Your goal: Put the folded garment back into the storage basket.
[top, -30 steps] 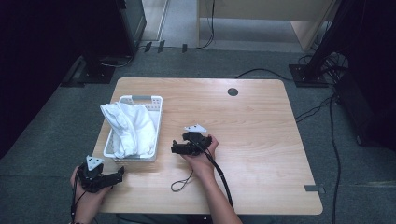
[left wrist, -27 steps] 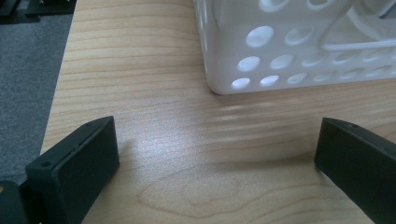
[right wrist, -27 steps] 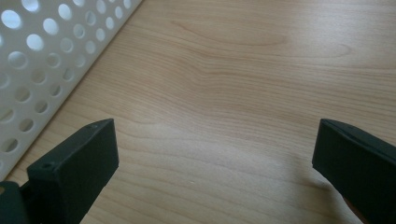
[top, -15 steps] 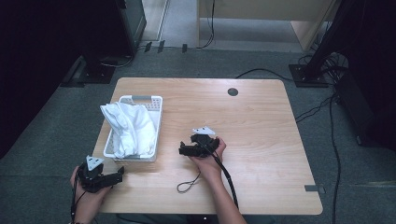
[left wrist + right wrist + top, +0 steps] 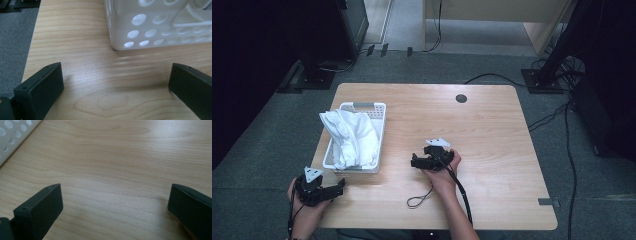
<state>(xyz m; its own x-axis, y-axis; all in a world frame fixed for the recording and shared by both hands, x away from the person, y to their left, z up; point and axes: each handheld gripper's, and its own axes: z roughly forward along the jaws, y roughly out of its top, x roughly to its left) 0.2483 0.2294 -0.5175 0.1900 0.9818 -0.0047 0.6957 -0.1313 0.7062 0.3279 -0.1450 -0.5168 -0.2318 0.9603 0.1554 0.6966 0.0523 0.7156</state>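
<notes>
A white perforated basket (image 5: 379, 131) stands on the left part of the wooden table (image 5: 492, 125) with white cloth (image 5: 349, 135) heaped in it and spilling over its rim. My left gripper (image 5: 340, 185) rests at the table's front left corner, just in front of the basket, pointing right. Its jaws are wide open (image 5: 116, 72) with nothing between them, and the basket's near corner (image 5: 140, 30) lies right ahead. My right gripper (image 5: 414, 161) sits near the table's middle, right of the basket, pointing left. It is open (image 5: 115, 195) over bare wood, with the basket's edge (image 5: 12, 135) at the far left.
A dark round cable port (image 5: 461, 98) is set near the table's back edge. The right gripper's cable loops on the table (image 5: 419, 200) by the person's forearm. Dark furniture and floor cables surround the table.
The right gripper has slid a little to the right and toward the front, away from the basket. The left gripper has stayed in place.
</notes>
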